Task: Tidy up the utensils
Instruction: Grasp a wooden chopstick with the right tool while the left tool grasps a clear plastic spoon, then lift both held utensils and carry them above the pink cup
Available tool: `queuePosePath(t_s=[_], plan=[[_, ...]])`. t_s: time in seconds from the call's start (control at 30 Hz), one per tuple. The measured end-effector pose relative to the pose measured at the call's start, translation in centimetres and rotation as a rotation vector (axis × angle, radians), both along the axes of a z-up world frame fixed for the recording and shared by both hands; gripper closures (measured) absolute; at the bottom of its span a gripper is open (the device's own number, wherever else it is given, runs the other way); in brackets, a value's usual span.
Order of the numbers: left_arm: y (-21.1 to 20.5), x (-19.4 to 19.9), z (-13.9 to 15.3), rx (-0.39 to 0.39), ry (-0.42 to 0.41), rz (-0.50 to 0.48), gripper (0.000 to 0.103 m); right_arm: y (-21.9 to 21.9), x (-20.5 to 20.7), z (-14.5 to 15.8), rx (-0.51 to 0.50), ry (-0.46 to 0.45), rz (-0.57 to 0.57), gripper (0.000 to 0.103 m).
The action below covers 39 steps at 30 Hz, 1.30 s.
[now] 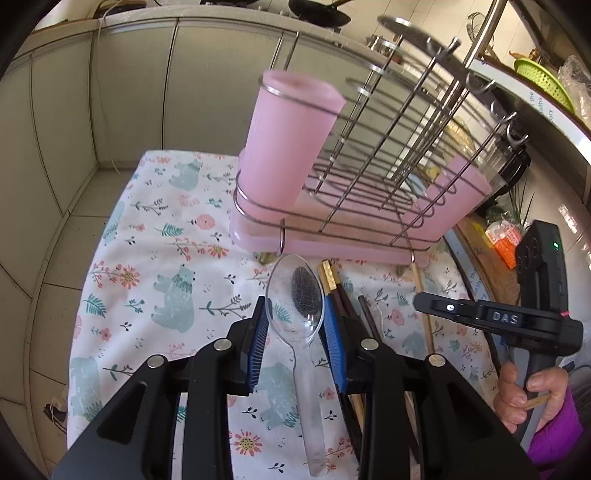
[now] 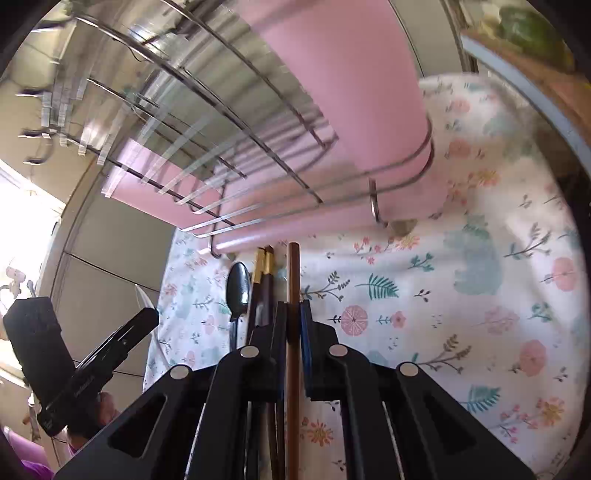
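A clear plastic spoon (image 1: 295, 317) sits between the blue pads of my left gripper (image 1: 297, 328), which is shut on its bowl above the floral cloth (image 1: 147, 280). Seen through the bowl, a dark metal spoon (image 2: 237, 288) lies on the cloth beside dark gold-tipped chopsticks (image 2: 264, 266). My right gripper (image 2: 293, 317) is shut on a brown chopstick (image 2: 293, 273) pointing at the rack. From the left wrist view the right gripper (image 1: 419, 302) shows side-on at the right, held by a hand (image 1: 517, 391). A pink utensil cup (image 1: 291, 140) hangs on the wire dish rack (image 1: 388, 166) just beyond.
The rack's pink drip tray (image 1: 332, 247) stands on the cloth. A green basket (image 1: 543, 81) and a pan (image 1: 317, 11) are on the counter behind. An orange packet (image 1: 506, 240) lies right of the table. Tiled floor (image 1: 55, 221) drops away at the left.
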<state>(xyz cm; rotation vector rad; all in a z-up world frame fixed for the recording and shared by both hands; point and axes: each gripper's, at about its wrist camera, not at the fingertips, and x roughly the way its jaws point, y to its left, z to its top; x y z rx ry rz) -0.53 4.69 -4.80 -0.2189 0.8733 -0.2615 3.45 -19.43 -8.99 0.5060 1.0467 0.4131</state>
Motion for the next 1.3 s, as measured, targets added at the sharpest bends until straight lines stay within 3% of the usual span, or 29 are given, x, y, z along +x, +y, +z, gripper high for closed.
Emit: queuePosePath(t_s=[0.27, 0.47, 0.5, 0.53, 0.87, 1.0, 1.3], plan=[[0.4, -1.7, 4.2, -0.019, -0.146, 0.022, 0.073, -3.0, -4.1, 5.6, -0.001, -0.22, -0.065, 0.096], [0.7, -2.2, 8.2, -0.01, -0.255, 0.037, 0.074, -4.8, -5.8, 9.3, -0.014, -0.323, -0.084, 0.096], [0.9, -2.1, 9.1, -0.014, -0.273, 0.041, 0.082, -4.8, -5.9, 9.9, -0.014, -0.34, -0.085, 0.096], [1.1, -2.1, 9.9, -0.02, -0.288, 0.041, 0.098, -4.9, -6.0, 10.6, -0.015, -0.362, -0.09, 0.096], [2.8, -0.1, 14.5, -0.122, -0.32, 0.081, 0.102, -5.9, -5.2, 16.8, -0.035, -0.531, -0.13, 0.096], [2.6, 0.3, 15.6, -0.093, -0.361, 0.089, 0.102, -6.5, -4.3, 18.8, -0.036, -0.578, -0.156, 0.096], [2.2, 1.0, 20.7, 0.047, -0.561, 0.163, 0.102, -8.2, -2.7, 25.0, -0.05, -0.775, -0.26, 0.096]])
